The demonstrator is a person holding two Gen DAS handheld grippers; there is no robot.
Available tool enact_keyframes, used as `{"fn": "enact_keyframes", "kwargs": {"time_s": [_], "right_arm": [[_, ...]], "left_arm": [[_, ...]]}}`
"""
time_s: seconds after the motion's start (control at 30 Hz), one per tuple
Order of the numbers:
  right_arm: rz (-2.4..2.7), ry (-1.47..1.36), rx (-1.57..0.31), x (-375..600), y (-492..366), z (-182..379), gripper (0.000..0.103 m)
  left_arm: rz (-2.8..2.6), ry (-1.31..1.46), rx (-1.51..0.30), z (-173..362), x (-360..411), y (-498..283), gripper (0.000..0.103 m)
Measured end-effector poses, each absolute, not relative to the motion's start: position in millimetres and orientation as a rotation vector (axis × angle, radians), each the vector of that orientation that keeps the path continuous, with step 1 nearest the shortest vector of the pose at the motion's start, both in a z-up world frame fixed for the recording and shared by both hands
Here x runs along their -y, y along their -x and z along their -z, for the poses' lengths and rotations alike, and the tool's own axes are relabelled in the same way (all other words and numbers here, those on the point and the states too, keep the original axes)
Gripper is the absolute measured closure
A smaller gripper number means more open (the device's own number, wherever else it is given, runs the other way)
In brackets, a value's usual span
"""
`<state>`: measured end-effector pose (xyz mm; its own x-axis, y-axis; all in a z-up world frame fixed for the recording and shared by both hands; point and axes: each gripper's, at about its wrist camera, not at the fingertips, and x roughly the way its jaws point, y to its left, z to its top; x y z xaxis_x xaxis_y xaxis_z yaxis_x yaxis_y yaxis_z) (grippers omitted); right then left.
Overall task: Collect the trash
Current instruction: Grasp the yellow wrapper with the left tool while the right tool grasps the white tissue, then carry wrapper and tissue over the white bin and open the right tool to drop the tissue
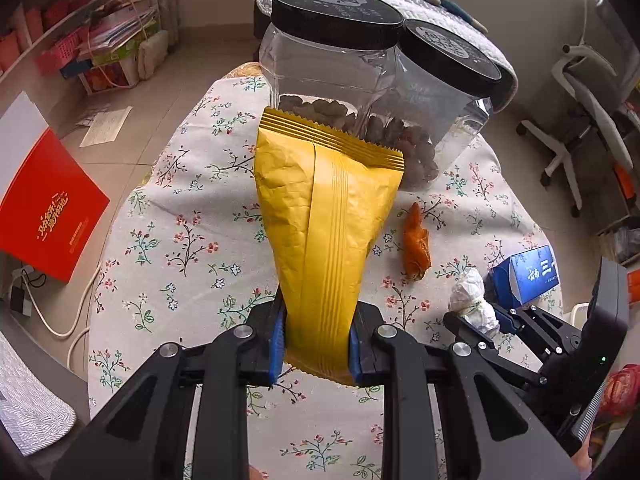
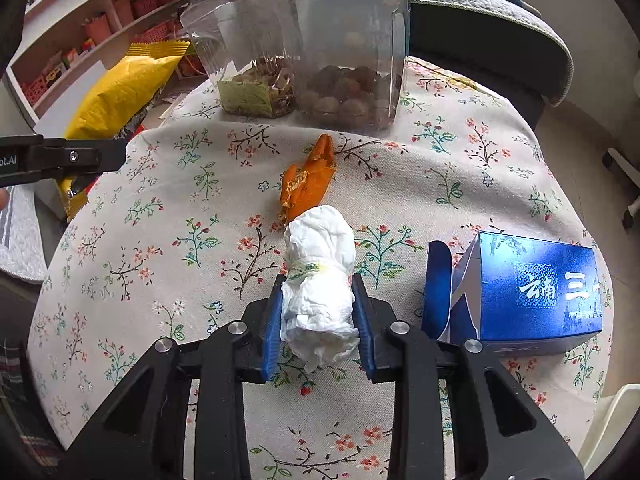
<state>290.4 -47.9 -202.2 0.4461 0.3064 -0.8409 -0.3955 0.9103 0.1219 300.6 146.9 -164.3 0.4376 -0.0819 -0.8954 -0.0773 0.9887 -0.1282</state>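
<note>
My left gripper (image 1: 318,340) is shut on a yellow snack wrapper (image 1: 324,216) and holds it upright above the floral tablecloth; the wrapper also shows in the right wrist view (image 2: 120,92) at the far left. My right gripper (image 2: 318,320) is shut on a crumpled white tissue (image 2: 320,276); the tissue shows in the left wrist view (image 1: 472,296) at the right. An orange peel (image 2: 310,178) lies on the cloth just beyond the tissue, also seen in the left wrist view (image 1: 416,244). An open blue carton (image 2: 528,288) lies on its side to the right.
Two clear jars with black lids (image 1: 336,64) (image 1: 440,92), holding nuts, stand at the table's far side. The round table has a floral cloth (image 2: 160,240). A red box (image 1: 48,208) and shelves stand to the left, an office chair (image 1: 584,120) to the right.
</note>
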Motion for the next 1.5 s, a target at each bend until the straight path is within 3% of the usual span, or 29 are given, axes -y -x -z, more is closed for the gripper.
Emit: {"fn": "enact_keyframes", "kwargs": {"time_s": [0.33, 0.9, 1.5], "right_arm": [[-0.357, 0.009, -0.829, 62, -275, 126, 0.074], [-0.103, -0.050, -0.553, 90, -231, 62, 0.073], [-0.001, -0.061, -0.447, 126, -206, 42, 0.072]], "left_arm": [[0.015, 0.156, -0.979, 119, -138, -279, 0.079], [-0.160, 0.005, -0.543, 50, -86, -213, 0.079], [-0.109, -0.024, -0.440, 34, -33, -189, 0.078]]}}
